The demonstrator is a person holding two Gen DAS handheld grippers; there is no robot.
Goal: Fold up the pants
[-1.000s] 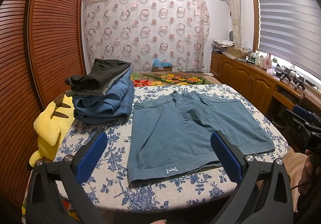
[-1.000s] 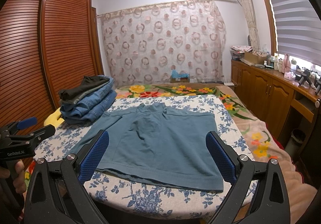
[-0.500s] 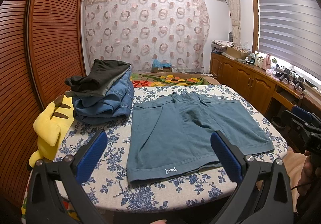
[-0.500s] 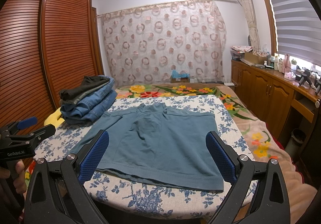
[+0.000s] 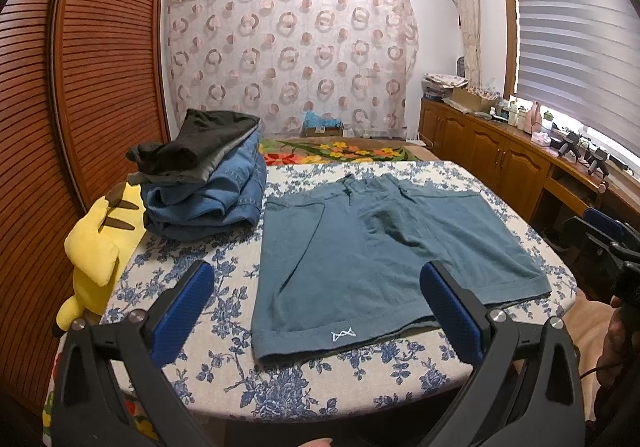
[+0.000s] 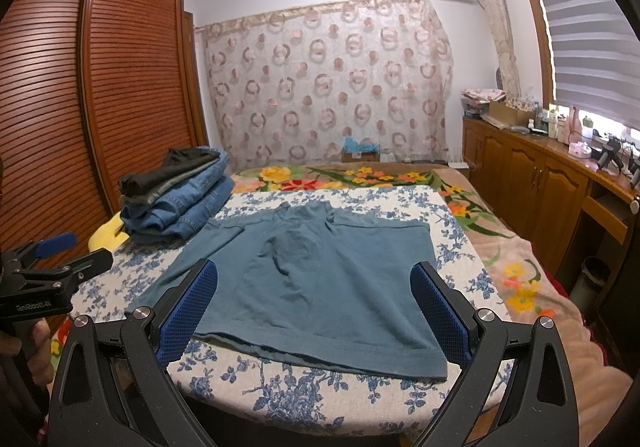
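Observation:
Teal shorts (image 5: pixel 372 247) lie spread flat on the flower-print table (image 5: pixel 224 363), waistband at the far side, leg hems at the near edge; they also show in the right wrist view (image 6: pixel 320 279). My left gripper (image 5: pixel 316 287) is open and empty, above the near edge before the left leg hem. My right gripper (image 6: pixel 314 295) is open and empty, before the right leg hem. The right gripper shows at the right edge of the left wrist view (image 5: pixel 608 243); the left gripper shows at the left edge of the right wrist view (image 6: pixel 52 263).
A stack of folded jeans and dark clothes (image 5: pixel 204 183) sits at the table's far left. A yellow plush toy (image 5: pixel 96 255) lies off the left edge. A bed with a flowered blanket (image 6: pixel 500 247) is beyond and right. Wooden cabinets (image 5: pixel 500 163) line the right wall.
Both views have barely shifted. The shorts lie as before and both grippers stay open.

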